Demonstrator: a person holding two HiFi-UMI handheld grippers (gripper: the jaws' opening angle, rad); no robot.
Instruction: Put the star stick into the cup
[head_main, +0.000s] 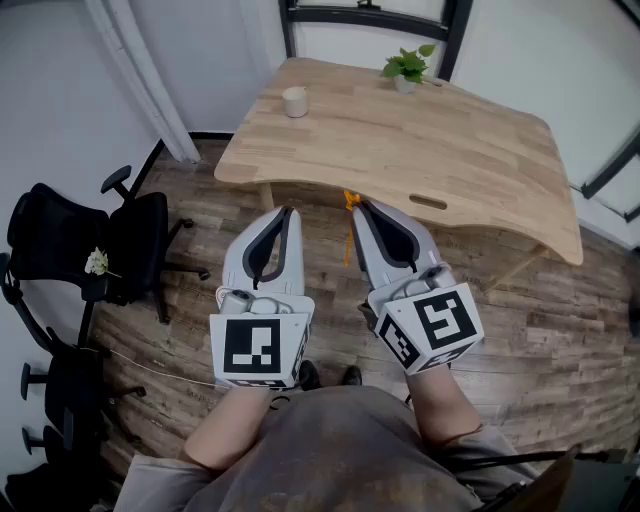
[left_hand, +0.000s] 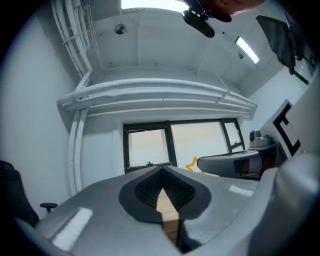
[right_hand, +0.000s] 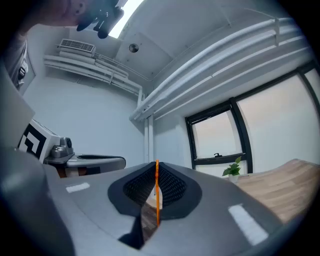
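My right gripper (head_main: 357, 206) is shut on the star stick (head_main: 349, 199), a thin orange stick whose star end pokes out past the fingertips. In the right gripper view the stick (right_hand: 157, 195) runs as a thin orange line between the closed jaws. The left gripper view shows the orange star outline (left_hand: 192, 163) beside the right gripper's body. My left gripper (head_main: 286, 211) is shut with nothing in it and is held alongside, to the left. The cup (head_main: 295, 101), small and cream-coloured, stands on the far left part of the wooden table (head_main: 430, 160), well ahead of both grippers.
A small potted plant (head_main: 408, 66) stands at the table's far edge, also visible as the plant (right_hand: 231, 169) in the right gripper view. Black office chairs (head_main: 110, 240) stand to the left on the wood floor. Both grippers are held over the floor before the table's near edge.
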